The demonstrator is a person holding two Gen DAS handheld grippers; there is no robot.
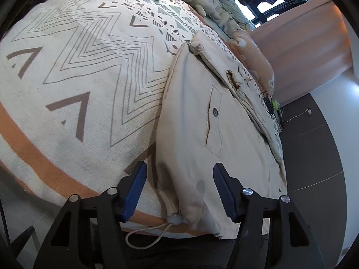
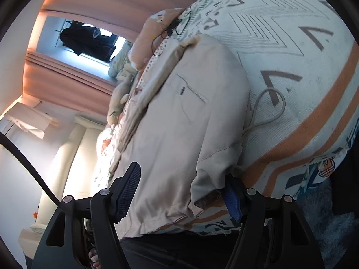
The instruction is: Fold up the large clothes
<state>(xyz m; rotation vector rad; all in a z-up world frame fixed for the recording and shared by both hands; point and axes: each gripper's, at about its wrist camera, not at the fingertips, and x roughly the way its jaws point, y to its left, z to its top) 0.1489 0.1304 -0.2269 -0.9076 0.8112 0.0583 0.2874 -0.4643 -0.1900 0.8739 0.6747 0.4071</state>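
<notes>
Beige cotton jacket [image 1: 208, 139] on woven zigzag blanket [image 1: 78, 71], hem between both spread tools, left [image 1: 179, 190], right [image 2: 181, 192].

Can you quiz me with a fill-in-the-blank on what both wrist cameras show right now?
1. The beige jacket lies on a patterned ____.
2. A white ____ hangs from the jacket's hem.
3. The left gripper has ____ pads.
4. The right gripper straddles the jacket's ____.

Missing words: bedspread; drawcord; blue; hem
</notes>
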